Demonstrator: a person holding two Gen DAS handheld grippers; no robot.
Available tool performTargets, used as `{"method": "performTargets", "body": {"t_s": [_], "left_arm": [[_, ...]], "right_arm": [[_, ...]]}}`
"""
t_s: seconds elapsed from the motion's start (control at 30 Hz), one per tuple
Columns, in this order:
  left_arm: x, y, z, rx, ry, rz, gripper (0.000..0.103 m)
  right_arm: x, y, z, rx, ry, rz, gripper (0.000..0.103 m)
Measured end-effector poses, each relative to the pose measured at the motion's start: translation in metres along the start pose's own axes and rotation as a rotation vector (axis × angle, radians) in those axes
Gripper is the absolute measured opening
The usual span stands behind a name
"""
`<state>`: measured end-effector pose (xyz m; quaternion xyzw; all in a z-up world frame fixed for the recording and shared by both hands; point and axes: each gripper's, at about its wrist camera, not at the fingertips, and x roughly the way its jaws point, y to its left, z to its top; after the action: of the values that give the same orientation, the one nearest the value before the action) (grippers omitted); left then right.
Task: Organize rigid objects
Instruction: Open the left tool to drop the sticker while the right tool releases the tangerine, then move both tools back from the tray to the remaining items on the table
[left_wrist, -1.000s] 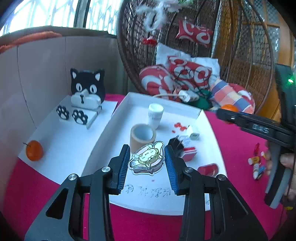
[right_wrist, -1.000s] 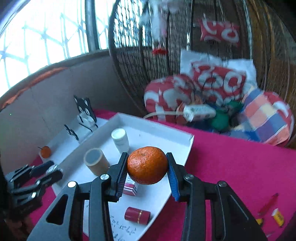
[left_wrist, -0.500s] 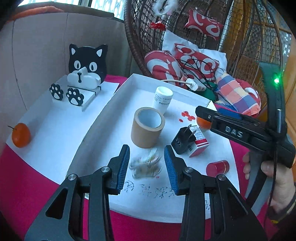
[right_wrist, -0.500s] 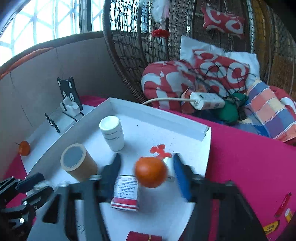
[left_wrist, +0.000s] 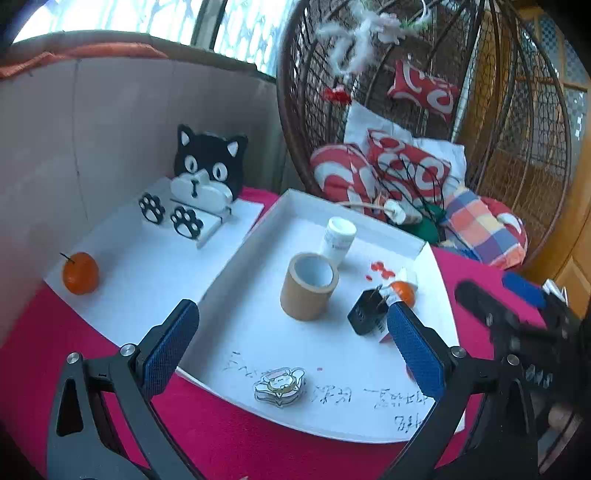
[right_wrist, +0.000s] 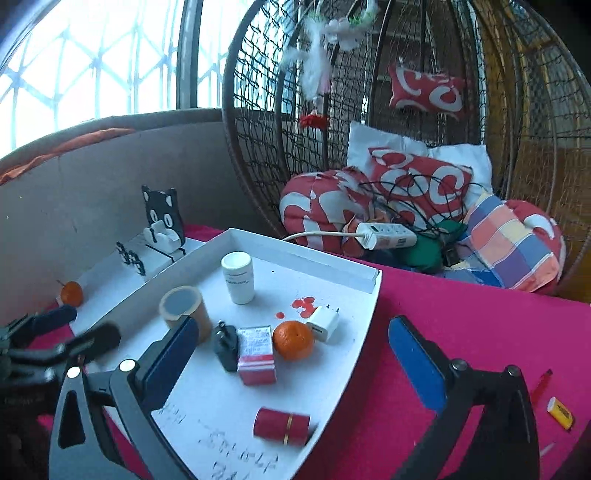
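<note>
Left claw (left_wrist: 291, 343) jaws just opened, sticker (left_wrist: 279, 386) on tray (left_wrist: 258, 332)

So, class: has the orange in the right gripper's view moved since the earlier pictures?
Yes. The orange left the just-opened right gripper and now lies in the white tray, beside the white charger.

Two wrist views, shared white tray (left_wrist: 258, 236)

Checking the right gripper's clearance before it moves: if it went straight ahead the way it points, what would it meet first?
Probably the orange in the white tray, with the white charger just beyond; depth is uncertain. The right gripper is open and holds nothing.
</note>
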<state>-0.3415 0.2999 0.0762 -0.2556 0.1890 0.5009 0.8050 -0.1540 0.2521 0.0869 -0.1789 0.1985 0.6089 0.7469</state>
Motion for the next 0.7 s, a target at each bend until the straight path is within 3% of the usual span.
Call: {"method": "performTargets", "body": {"t_s": [0.3, 0.6, 0.7], "left_arm": [[-0.029, 0.0, 0.009, -0.075, -0.062, -0.015, 0.103], [-0.04, -0.025, 0.012, -0.035, -0.086, -0.046, 0.103], [-0.04, -0.039, 0.011, -0.005, -0.068, -0.106, 0.103]], "right_arm": [[-0.03, -0.025, -0.01, 0.116, -0.024, 0.069, 0.103], [-0.086, -0.098, -0.018, 0.3, -0.139, -0.033, 0.103], [-0.109, -0.126, -0.022, 0.357, -0.17, -0.074, 0.103]]}}
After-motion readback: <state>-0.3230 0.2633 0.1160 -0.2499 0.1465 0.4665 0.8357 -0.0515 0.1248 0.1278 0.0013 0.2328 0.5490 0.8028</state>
